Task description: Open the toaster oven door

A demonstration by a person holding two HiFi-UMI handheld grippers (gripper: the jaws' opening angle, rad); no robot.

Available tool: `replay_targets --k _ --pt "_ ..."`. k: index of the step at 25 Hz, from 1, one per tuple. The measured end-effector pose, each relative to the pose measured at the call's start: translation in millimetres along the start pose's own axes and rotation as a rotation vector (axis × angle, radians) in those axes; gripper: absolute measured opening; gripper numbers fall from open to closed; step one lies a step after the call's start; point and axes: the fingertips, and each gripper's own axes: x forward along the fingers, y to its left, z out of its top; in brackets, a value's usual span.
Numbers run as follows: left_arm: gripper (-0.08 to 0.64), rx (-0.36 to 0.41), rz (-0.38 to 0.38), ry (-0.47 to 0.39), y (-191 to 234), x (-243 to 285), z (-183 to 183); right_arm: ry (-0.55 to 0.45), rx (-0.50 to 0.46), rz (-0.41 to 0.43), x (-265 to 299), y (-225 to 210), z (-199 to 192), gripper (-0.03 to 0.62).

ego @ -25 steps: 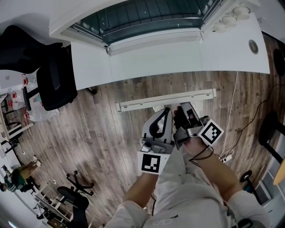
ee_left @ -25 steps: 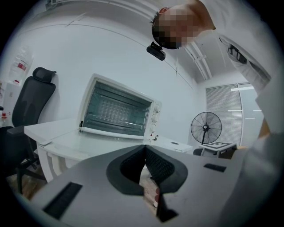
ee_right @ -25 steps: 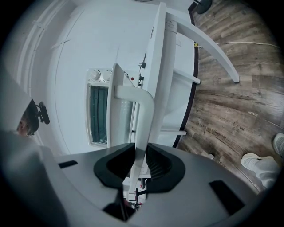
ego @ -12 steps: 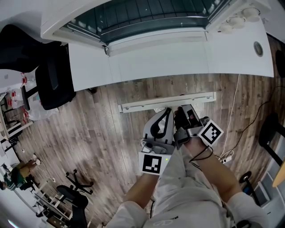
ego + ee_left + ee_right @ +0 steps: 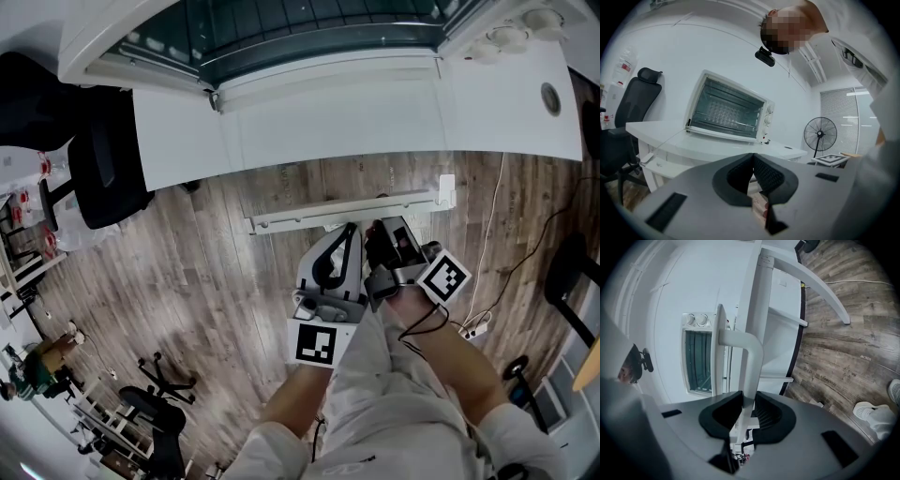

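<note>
The white toaster oven (image 5: 309,33) stands on the white table (image 5: 375,122) at the top of the head view, its glass door shut and its knobs (image 5: 506,37) at the right. It also shows in the left gripper view as the oven (image 5: 726,112) and beyond the jaws as the oven (image 5: 701,359). Both grippers are held close to the person's body, well short of the table. My left gripper (image 5: 351,229) (image 5: 753,157) is shut with nothing in it. My right gripper (image 5: 382,232) (image 5: 749,397) has its jaws slightly apart; only the table's white leg shows through the gap.
The table's white foot bar (image 5: 347,211) lies on the wood floor just ahead of the grippers. A black office chair (image 5: 108,169) stands at the table's left end. A standing fan (image 5: 820,134) is off to the right. A power strip (image 5: 478,328) and cable lie on the floor.
The table and oven have slid slightly up and leftward in the head view. Both grippers stay where they were, their jaws unchanged.
</note>
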Motion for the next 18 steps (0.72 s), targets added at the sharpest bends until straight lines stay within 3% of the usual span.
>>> replay_targets --k 18 --pt "0.008 -0.006 0.017 -0.025 8 -11 4 0.003 -0.031 0.015 0 2 0 0.097"
